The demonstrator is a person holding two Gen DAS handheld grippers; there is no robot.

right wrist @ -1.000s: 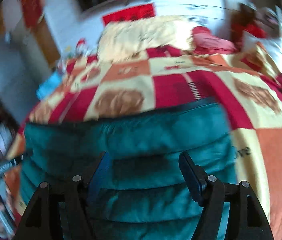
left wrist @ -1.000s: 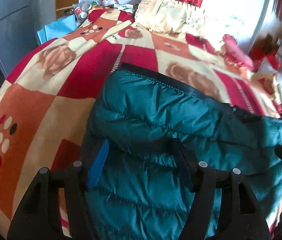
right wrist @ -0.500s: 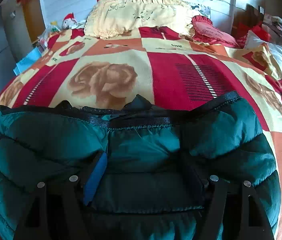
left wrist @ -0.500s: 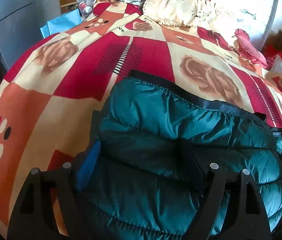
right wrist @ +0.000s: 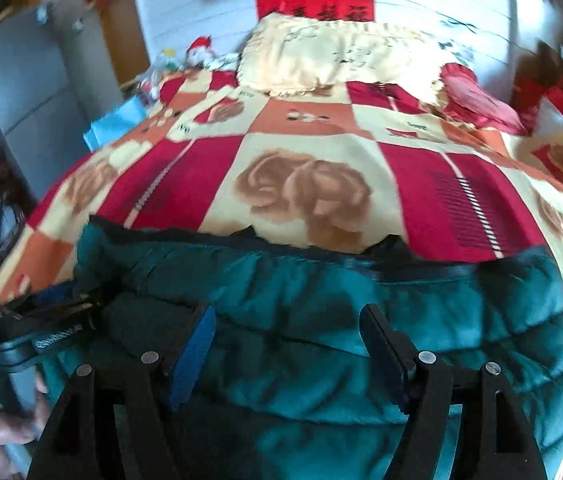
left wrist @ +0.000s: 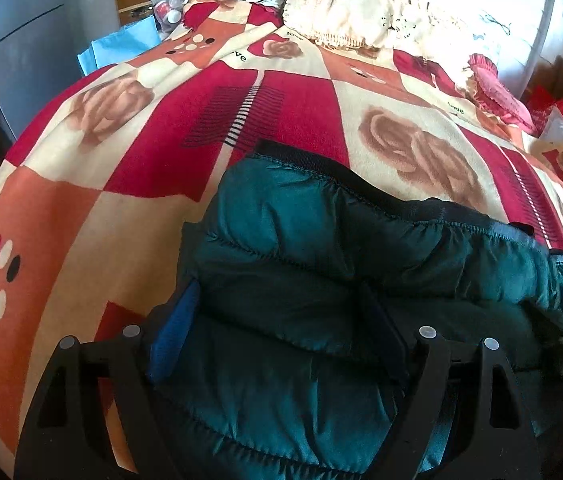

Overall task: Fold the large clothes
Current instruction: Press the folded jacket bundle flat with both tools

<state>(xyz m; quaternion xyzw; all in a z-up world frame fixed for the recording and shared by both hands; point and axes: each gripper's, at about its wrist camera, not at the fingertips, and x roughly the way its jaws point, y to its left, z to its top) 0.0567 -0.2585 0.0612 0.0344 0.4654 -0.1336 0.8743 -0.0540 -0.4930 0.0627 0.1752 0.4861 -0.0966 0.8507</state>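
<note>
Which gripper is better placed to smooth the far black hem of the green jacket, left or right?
Probably the left. The left gripper is open over the jacket, with the hem sharp and close ahead. The right gripper is also open, but its view is blurred.

Open blanket point(left wrist: 289, 112) beyond jacket point(left wrist: 321, 272), pillows point(left wrist: 345, 16) at headboard end

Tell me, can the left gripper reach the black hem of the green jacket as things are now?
Probably yes. The left gripper is open over the green jacket, and the black hem lies ahead, uncovered.
</note>
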